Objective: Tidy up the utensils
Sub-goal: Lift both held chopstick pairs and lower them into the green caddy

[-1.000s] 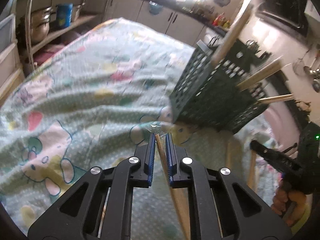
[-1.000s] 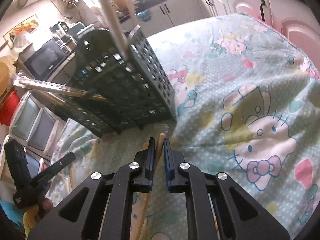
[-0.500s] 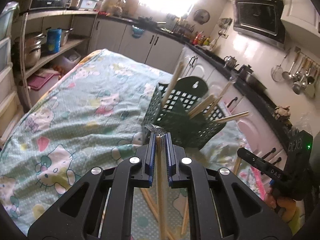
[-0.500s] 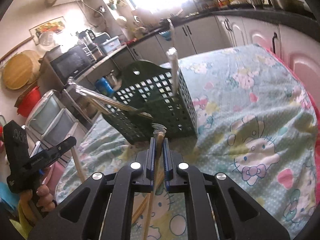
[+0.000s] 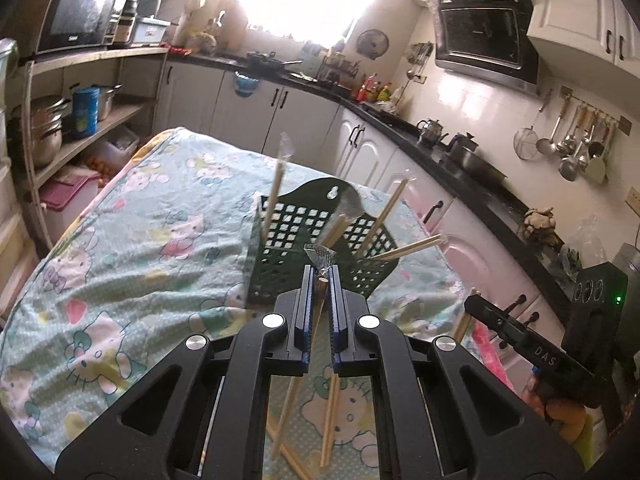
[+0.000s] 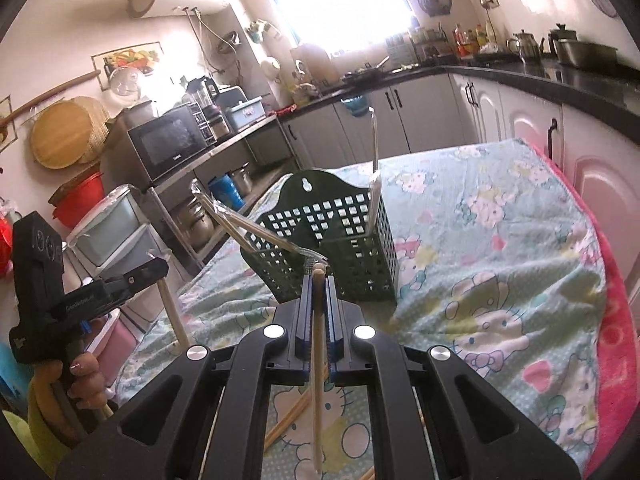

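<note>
- Kitchen, cartoon-print cloth [image 5: 132, 264] over the tabletop; green slotted basket [image 5: 280, 276] stands mid-cloth, several chopsticks already leaning inside.
- Left tongs [image 5: 320, 280] clamped on one wrapped chopstick [image 5: 298, 380], gripped near its top so the long end hangs free for dropping in.
- Right tongs [image 6: 319, 280] likewise pinched shut on another chopstick [image 6: 318, 380], tip just short of the basket.
- Loose chopsticks [image 5: 330, 416] lie on the cloth below, not yet sorted.

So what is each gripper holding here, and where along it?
Each is shut on one wrapped chopstick near its top end: the left gripper on its chopstick, the right gripper on its chopstick, the rest hanging below.
</note>
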Demonstrator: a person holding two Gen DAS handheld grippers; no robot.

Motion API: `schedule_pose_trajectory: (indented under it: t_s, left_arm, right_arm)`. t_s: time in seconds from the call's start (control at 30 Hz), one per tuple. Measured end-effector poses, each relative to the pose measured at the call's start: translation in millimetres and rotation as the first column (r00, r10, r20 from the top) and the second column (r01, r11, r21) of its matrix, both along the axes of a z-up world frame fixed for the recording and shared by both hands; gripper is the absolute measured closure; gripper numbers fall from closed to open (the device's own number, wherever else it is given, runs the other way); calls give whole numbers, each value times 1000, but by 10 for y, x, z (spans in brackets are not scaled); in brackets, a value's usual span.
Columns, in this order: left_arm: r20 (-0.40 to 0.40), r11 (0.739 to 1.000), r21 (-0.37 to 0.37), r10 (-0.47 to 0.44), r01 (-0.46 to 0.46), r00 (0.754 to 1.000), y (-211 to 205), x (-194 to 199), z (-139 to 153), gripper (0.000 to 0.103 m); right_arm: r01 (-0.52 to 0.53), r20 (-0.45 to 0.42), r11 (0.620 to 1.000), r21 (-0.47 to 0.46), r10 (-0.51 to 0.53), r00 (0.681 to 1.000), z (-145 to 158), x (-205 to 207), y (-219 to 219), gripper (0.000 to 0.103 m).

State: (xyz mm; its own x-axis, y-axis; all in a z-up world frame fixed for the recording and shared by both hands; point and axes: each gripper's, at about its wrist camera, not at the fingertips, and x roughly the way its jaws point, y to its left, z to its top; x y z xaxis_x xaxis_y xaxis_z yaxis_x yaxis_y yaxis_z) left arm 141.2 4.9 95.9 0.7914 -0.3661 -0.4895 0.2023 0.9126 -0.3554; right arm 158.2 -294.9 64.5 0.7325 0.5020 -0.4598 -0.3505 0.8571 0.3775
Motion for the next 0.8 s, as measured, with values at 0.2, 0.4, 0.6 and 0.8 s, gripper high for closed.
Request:
schedule_pose_trajectory:
  t_s: [0.2,0.4,0.6,0.8]
  left_arm:
    - [18,999,-7,-35,35,999,-123,-7,112,102]
    - [42,998,9,-64,64,997,-281,22,221,102]
    - [68,996,7,-93,92,993,-436,72,311,102]
    - [109,993,11,-116,115,987,-586,141,476,102]
  right_arm:
    - [7,39,1000,8,-7,999,85,-93,-79,97]
    - [20,70,999,29,-22,997,140,-159,-175,97]
    - [40,113,999,35,-43,993,227,-239,-273,97]
    - [49,156,998,43,-55,986,359,-261,-334,97]
